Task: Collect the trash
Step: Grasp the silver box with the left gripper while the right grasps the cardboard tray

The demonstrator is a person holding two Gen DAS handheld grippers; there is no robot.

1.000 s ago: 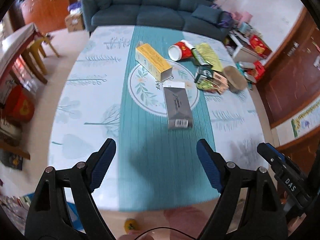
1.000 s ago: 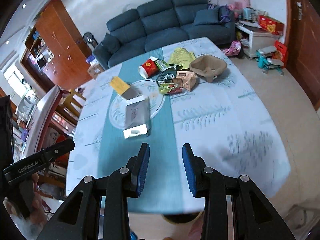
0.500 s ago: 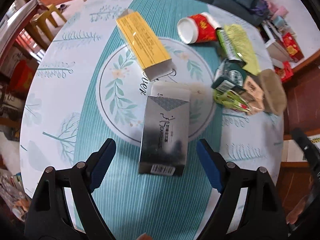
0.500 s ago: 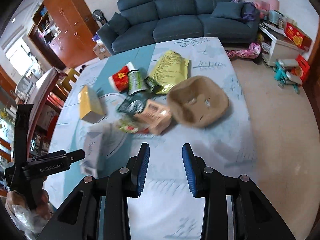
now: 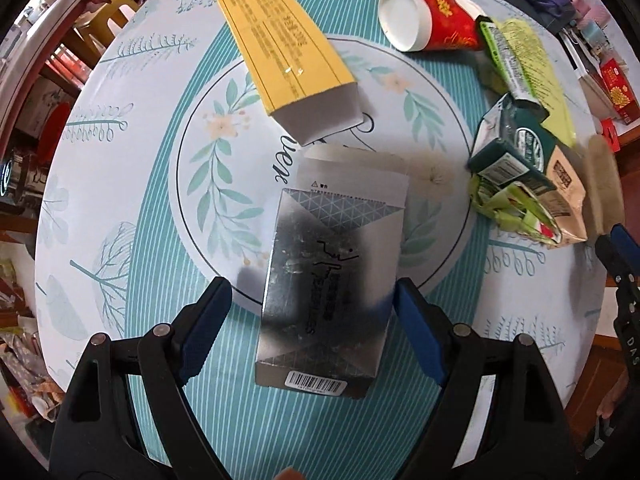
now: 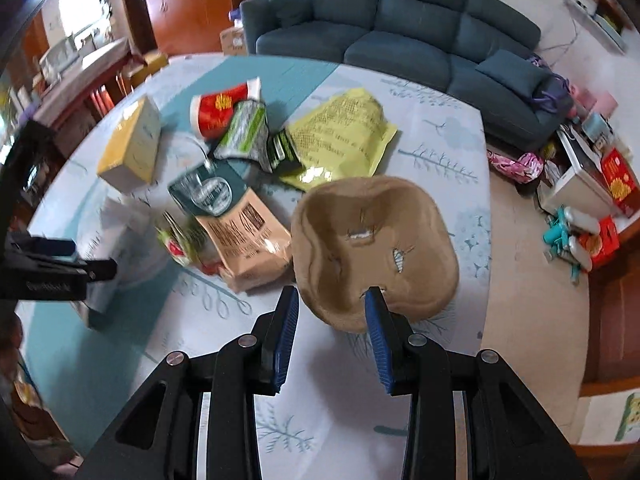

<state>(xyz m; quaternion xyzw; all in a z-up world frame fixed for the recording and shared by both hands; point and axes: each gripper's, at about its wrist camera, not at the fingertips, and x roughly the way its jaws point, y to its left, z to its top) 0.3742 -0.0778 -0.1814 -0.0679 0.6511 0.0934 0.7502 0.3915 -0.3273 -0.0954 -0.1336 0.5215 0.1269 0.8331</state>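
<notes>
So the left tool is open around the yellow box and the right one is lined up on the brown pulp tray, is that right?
Not quite. In the left wrist view the left tool stands open around the silver box, not the yellow box, which lies farther off on the table. The rest holds: the right tool is lined up on the brown pulp tray.

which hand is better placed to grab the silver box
Left. The left gripper sits open directly over the silver box, one finger on each side. The right gripper is at the brown pulp tray instead.
</notes>
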